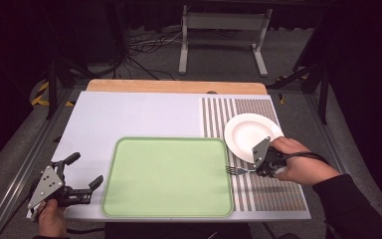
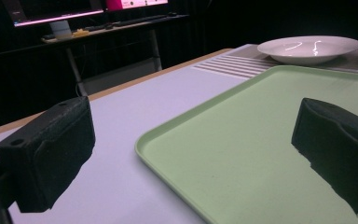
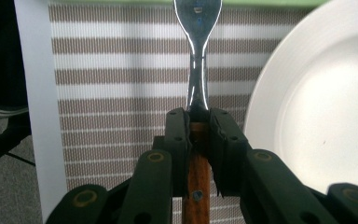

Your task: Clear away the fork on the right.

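Right gripper (image 1: pixel 256 170) clamped on a fork (image 1: pixel 238 170); both pads pinch the handle where the wood meets the metal neck. The fork (image 3: pixel 198 70) has a reddish-brown wooden handle with a small rivet and a polished steel neck that widens toward the head; room lights reflect off the steel. In the high view the tines point left, over the line where the striped placemat (image 1: pixel 273 191) meets the right rim of the green tray (image 1: pixel 110 199). Whether the tines touch anything cannot be told.

White plate (image 1: pixel 251 133) sits on the far part of the placemat, just beyond and beside the right gripper. It is round and glossy, with a shallow well.

Left gripper (image 1: pixel 82 174) at the near left corner of the pale table cover (image 1: pixel 129 112), just left of the tray. Jaws spread wide apart, nothing between them. In the left gripper view the tray's rim (image 2: pixel 177 126) lies between the two black pads (image 2: pixel 51 154).
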The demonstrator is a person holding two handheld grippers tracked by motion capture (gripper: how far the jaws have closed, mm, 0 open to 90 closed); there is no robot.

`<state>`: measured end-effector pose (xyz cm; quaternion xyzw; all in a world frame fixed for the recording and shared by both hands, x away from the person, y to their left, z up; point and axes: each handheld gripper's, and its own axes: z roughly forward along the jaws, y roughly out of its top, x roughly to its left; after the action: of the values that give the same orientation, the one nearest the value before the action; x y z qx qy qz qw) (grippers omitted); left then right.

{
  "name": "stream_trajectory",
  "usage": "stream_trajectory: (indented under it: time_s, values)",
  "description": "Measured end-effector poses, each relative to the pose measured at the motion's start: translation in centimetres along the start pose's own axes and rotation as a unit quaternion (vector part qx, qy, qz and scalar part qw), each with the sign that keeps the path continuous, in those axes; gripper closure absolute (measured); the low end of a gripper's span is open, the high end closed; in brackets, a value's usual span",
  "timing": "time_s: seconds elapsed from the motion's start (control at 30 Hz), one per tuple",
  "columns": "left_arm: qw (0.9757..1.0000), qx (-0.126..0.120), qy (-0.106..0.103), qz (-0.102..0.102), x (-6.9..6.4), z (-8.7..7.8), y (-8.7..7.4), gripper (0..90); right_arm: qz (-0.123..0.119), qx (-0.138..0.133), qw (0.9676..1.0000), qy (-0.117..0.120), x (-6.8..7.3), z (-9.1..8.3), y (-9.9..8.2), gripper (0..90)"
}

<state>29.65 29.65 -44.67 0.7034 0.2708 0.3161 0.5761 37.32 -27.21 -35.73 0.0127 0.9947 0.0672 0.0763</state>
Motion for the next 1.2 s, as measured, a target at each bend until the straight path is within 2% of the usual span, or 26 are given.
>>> stream_trajectory:
  time_s: [0.3, 0.5, 0.8, 1.0, 1.1, 1.13, 1.2]
  values:
    - [1.0000, -0.001, 0.000, -0.002, 0.0, 0.0, 0.0, 0.1, -0.018, -0.016, 0.9997, -0.005, -0.4, -0.1, 3.4, 78.4]
    - [1.0000, -0.001, 0.000, -0.001, 0.0, 0.0, 0.0, 0.1, -0.017, -0.027, 0.9995, -0.007, -0.6, -0.1, 5.2, 78.4]
    - [1.0000, 0.000, -0.001, -0.001, 0.1, 0.0, 0.0, 0.1, -0.028, -0.036, 0.9989, -0.011, -0.8, 0.0, 7.8, 78.4]
    - [1.0000, -0.002, 0.000, -0.001, 0.1, -0.1, 0.0, 0.1, -0.030, -0.046, 0.9985, -0.007, -0.7, 0.3, 9.5, 78.4]
    - [1.0000, -0.003, 0.000, -0.002, 0.1, -0.1, 0.0, 0.1, -0.016, -0.053, 0.9985, -0.003, -0.7, 0.4, 10.1, 78.4]
    - [1.0000, -0.003, 0.000, -0.002, 0.1, -0.1, 0.0, 0.1, 0.014, -0.060, 0.9981, 0.007, -0.6, 0.4, 10.5, 78.4]
    - [1.0000, -0.001, 0.000, -0.002, 0.1, -0.1, 0.0, 0.1, 0.044, -0.070, 0.9965, 0.011, -0.4, 0.5, 10.7, 78.4]
